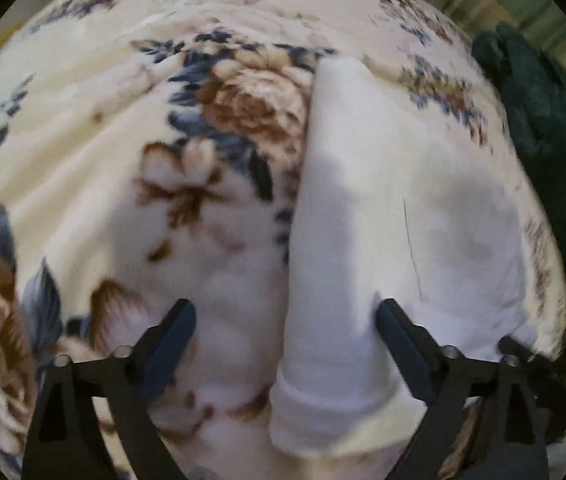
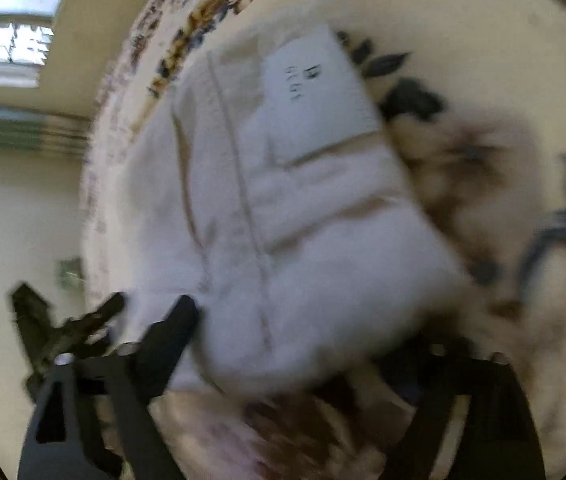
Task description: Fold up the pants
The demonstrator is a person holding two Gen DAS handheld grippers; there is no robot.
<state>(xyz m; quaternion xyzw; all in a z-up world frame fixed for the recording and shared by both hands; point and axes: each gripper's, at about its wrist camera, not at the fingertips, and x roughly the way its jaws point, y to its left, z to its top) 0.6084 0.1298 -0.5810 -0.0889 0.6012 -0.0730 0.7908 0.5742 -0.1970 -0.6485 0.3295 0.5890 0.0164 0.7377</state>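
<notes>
White pants [image 1: 395, 208] lie on a fleece blanket [image 1: 95, 152], cream with brown and blue flowers, spread over what looks like a bed. From the left side they show as a long folded leg with a hemmed cuff [image 1: 323, 412] nearest the tool.

Left hand-held gripper [image 1: 285, 320]: jaws wide apart, pointing steeply down over the cuff end. The leg runs between the fingers; the right finger [image 1: 399, 340] sits at the cloth's edge, whether touching I cannot tell. No clamp.

Right hand-held gripper [image 2: 307, 336]: left finger [image 2: 175, 332] clear at the pants' [image 2: 283, 208] near edge, the other mostly hidden by cloth and blur. Jaws apart, nothing pinched. A white label [image 2: 319, 92] with dark print shows at the far end.

Dark green cloth [image 1: 543, 140] beside the blanket. Window [image 2: 15, 32] at upper left of right view.
</notes>
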